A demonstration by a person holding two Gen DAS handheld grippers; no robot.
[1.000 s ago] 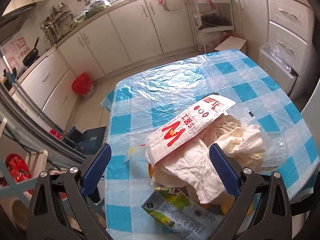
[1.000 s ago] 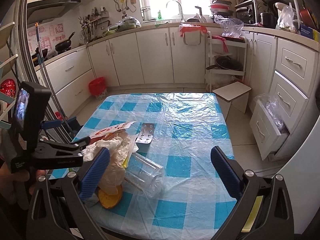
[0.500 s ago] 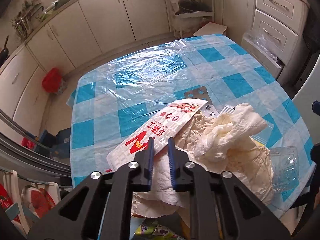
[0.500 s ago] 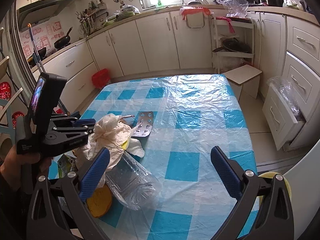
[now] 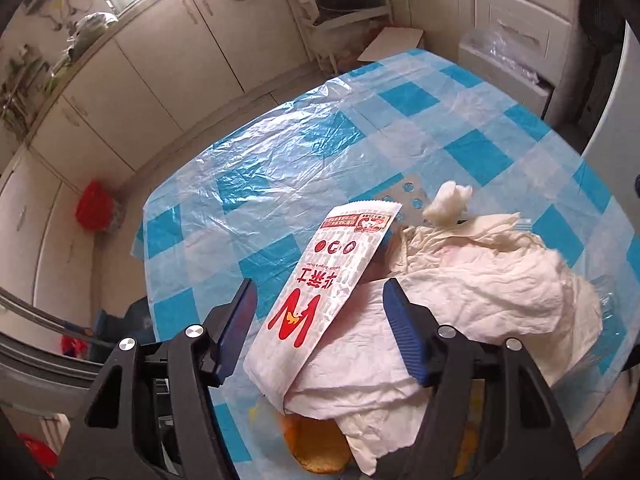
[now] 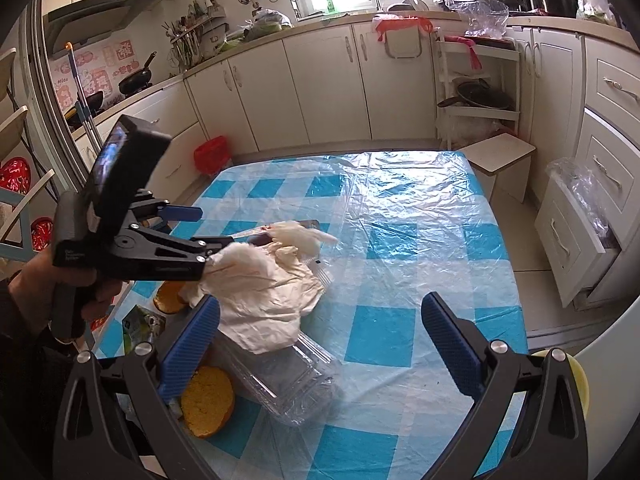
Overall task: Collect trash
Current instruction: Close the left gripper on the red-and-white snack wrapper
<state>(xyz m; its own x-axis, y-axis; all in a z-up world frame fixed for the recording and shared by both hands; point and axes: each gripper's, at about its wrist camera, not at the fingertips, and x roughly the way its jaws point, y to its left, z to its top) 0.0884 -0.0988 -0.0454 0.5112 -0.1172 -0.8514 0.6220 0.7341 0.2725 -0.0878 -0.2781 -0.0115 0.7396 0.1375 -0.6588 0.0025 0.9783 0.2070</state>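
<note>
Left wrist view: your left gripper [image 5: 320,332] tilts steeply down over the trash pile, jaws opening, the red-printed paper wrapper [image 5: 324,292] between them but unpinched. Your right gripper [image 6: 320,344] hangs wide open above the clear plastic bottle [image 6: 280,376]. Crumpled white paper [image 6: 264,292] sits near the checked table [image 6: 420,240] edge.

Checked table [image 6: 400,332] under plastic sheet [image 6: 400,208], trash pile [image 6: 264,292]

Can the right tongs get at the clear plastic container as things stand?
Probably yes. The right tongs stand open just before the clear plastic container, whose near end lies bare. Crumpled white paper drapes only its far end.
</note>
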